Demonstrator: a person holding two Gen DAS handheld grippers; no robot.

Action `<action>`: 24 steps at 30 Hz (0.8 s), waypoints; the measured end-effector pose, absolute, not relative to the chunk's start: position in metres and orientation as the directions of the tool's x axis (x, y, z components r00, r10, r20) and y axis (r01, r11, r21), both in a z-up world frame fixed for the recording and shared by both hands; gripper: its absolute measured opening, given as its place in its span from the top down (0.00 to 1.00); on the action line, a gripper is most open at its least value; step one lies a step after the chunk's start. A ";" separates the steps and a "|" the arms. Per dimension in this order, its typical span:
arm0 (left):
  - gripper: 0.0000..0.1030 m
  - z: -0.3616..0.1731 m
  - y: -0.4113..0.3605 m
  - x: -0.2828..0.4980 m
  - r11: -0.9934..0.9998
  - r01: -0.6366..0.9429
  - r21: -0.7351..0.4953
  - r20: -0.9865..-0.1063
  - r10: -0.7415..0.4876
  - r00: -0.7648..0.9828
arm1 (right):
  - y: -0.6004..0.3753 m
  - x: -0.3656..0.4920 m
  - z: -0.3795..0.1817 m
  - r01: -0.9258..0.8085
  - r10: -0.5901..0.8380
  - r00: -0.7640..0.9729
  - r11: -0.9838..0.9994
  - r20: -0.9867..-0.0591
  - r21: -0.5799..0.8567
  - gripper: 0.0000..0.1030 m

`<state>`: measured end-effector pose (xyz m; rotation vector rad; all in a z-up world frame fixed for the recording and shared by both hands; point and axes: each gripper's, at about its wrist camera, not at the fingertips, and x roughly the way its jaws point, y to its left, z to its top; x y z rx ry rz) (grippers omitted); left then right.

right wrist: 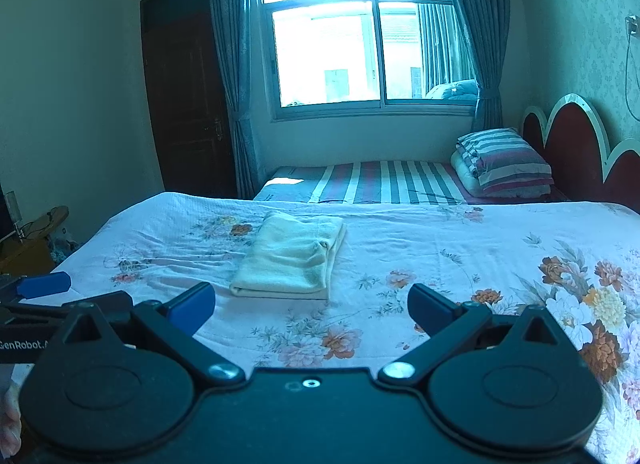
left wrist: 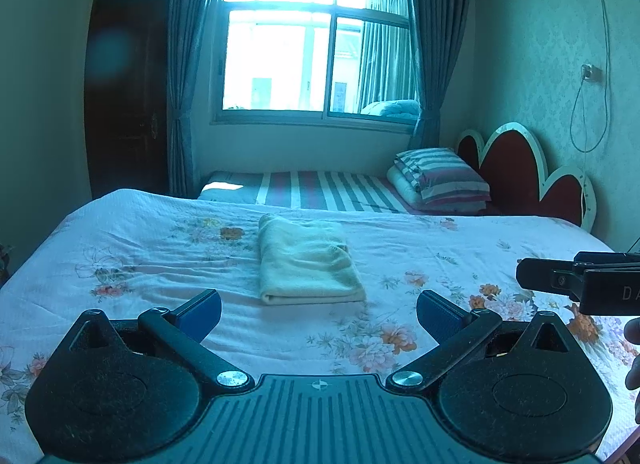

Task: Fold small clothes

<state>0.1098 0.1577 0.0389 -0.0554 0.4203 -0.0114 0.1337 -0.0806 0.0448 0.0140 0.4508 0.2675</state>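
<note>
Cloth point(left wrist: 306, 262) is lying folded into a neat pale rectangle at the middle of the frame on the floral bedspread point(left wrist: 420, 240), so I am judging this fold as good as finished. My left gripper point(left wrist: 319, 314) and right gripper point(right wrist: 311, 308) are both hovering low in the frame, just short of its near edge, jaws spread wide and holding nothing. Next I am either pressing it flat or reaching for another piece, though none is showing.
</note>
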 end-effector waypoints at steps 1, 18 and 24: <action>0.00 0.040 0.157 0.110 0.998 0.000 -0.056 -0.405 -0.023 0.914 | -0.081 0.134 0.046 -0.252 0.258 0.867 0.965 -0.426 0.072 0.00; 0.00 0.045 0.152 0.114 0.999 0.009 -0.052 -0.397 -0.029 0.917 | -0.083 0.132 0.052 -0.245 0.248 0.876 0.968 -0.413 0.062 0.00; 0.00 0.045 0.147 0.114 0.999 0.013 -0.050 -0.395 -0.032 0.918 | -0.087 0.132 0.054 -0.243 0.248 0.879 0.968 -0.408 0.066 0.00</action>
